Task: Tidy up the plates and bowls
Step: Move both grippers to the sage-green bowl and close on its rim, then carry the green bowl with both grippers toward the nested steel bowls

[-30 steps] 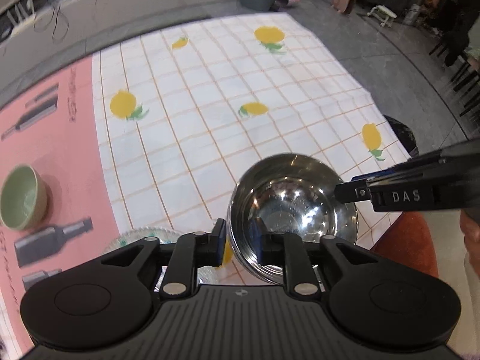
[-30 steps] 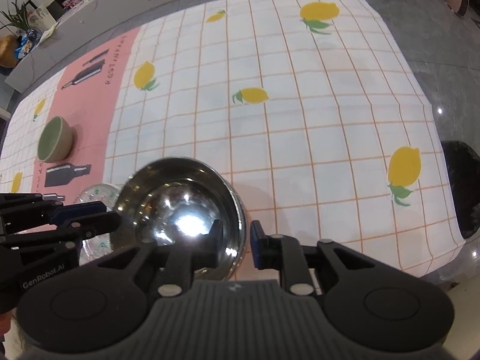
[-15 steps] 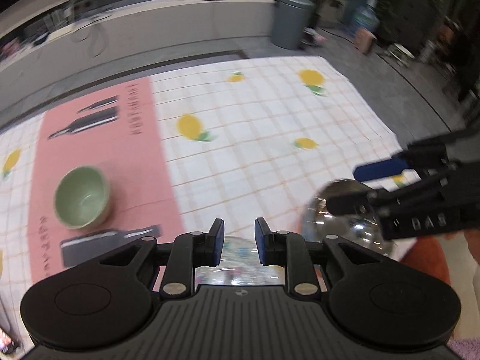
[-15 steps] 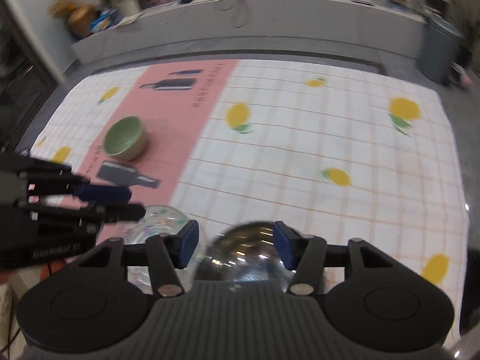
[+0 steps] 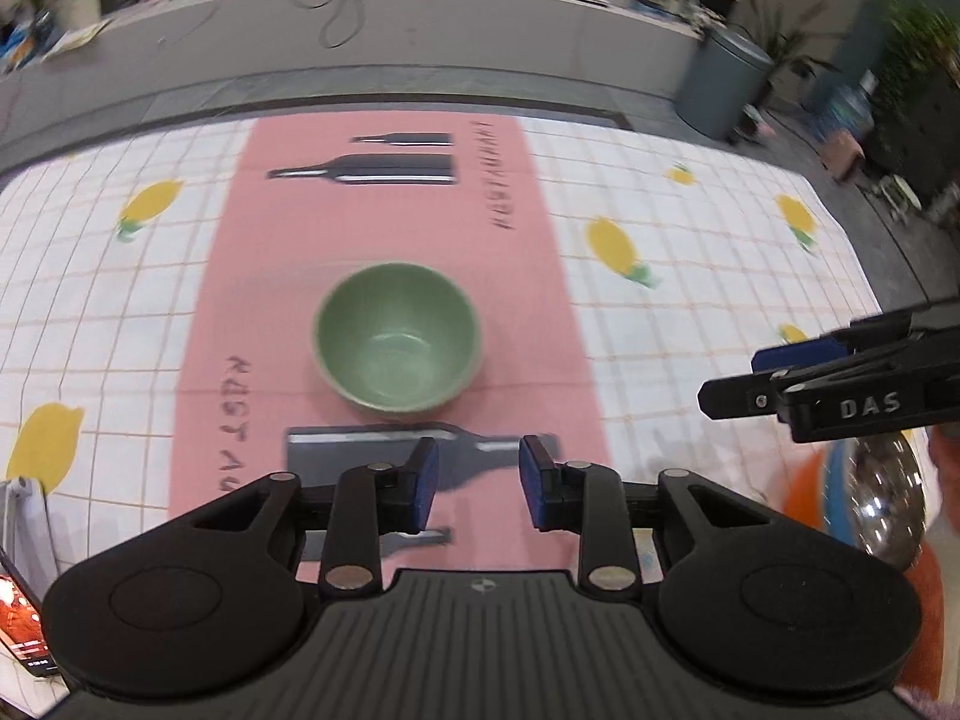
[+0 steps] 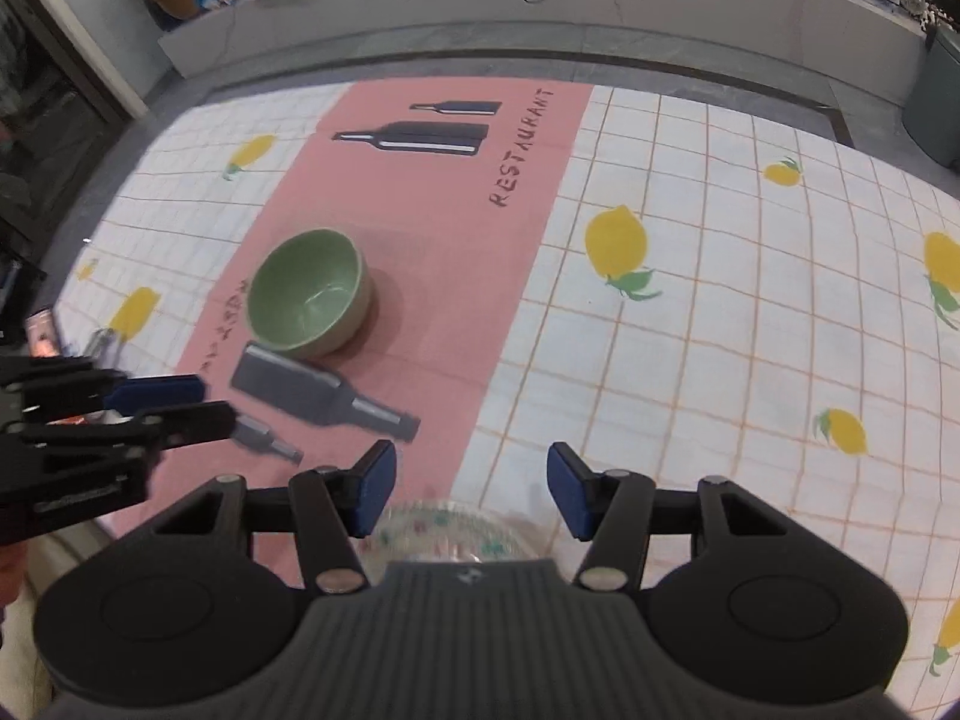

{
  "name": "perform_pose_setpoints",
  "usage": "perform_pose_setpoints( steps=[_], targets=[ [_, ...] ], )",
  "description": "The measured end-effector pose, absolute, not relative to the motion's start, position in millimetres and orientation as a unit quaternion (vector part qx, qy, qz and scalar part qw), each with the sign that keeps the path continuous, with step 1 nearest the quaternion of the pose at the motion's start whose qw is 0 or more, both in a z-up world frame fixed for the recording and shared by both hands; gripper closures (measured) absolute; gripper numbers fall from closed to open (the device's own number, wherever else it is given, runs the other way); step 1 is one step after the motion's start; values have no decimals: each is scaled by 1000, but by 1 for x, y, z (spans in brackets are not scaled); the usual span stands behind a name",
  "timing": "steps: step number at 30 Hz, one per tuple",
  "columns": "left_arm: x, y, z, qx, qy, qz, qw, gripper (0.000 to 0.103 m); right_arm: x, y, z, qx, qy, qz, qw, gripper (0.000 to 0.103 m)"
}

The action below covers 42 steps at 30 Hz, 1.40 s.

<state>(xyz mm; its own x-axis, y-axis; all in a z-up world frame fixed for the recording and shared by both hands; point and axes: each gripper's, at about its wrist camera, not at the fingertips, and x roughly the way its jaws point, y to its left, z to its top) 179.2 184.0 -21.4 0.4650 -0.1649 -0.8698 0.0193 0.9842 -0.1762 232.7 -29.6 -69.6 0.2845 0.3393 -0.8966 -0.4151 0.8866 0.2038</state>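
A green bowl (image 5: 398, 343) stands upright on the pink strip of the tablecloth, straight ahead of my left gripper (image 5: 478, 483), which is open and empty a short way short of it. It also shows in the right wrist view (image 6: 309, 294), to the upper left. My right gripper (image 6: 471, 489) is open and empty above a clear glass plate with a printed pattern (image 6: 441, 531) at the table's near edge. A shiny steel bowl (image 5: 885, 495) shows at the far right of the left wrist view, below the right gripper's fingers (image 5: 780, 375).
The table carries a white grid cloth with lemons (image 6: 720, 300) and a pink strip with printed bottles (image 6: 420, 192). A phone (image 5: 21, 624) lies at the left near edge. A grey counter (image 6: 540, 12) and a bin (image 5: 723, 84) stand beyond the table.
Both grippers let go of the steel bowl and opened. Both views swung left toward the green bowl; the steel bowl now sits at the far right of the left wrist view.
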Motion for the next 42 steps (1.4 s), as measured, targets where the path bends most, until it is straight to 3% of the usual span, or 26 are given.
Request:
perform_pose_setpoints(
  steps=[4, 21, 30, 34, 36, 40, 42],
  targets=[
    [192, 214, -32, -115, 496, -22, 861, 43, 253, 4, -84, -60, 552, 223, 802, 47],
    [226, 269, -89, -243, 485, 29, 839, 41, 332, 73, -136, 36, 620, 220, 752, 43],
    [234, 267, -100, -250, 494, 21, 832, 41, 334, 97, -155, 15, 638, 232, 734, 54],
    [236, 268, -108, -255, 503, 24, 825, 44, 335, 100, -163, 15, 644, 226, 731, 55],
    [237, 268, -111, -257, 506, 25, 823, 49, 335, 101, -164, 13, 642, 227, 732, 59],
    [238, 267, -115, -255, 520, 32, 815, 70, 334, 105, -164, 8, 637, 229, 736, 64],
    [238, 267, -117, -257, 523, 32, 812, 72, 333, 108, -164, -1, 633, 229, 740, 68]
  ],
)
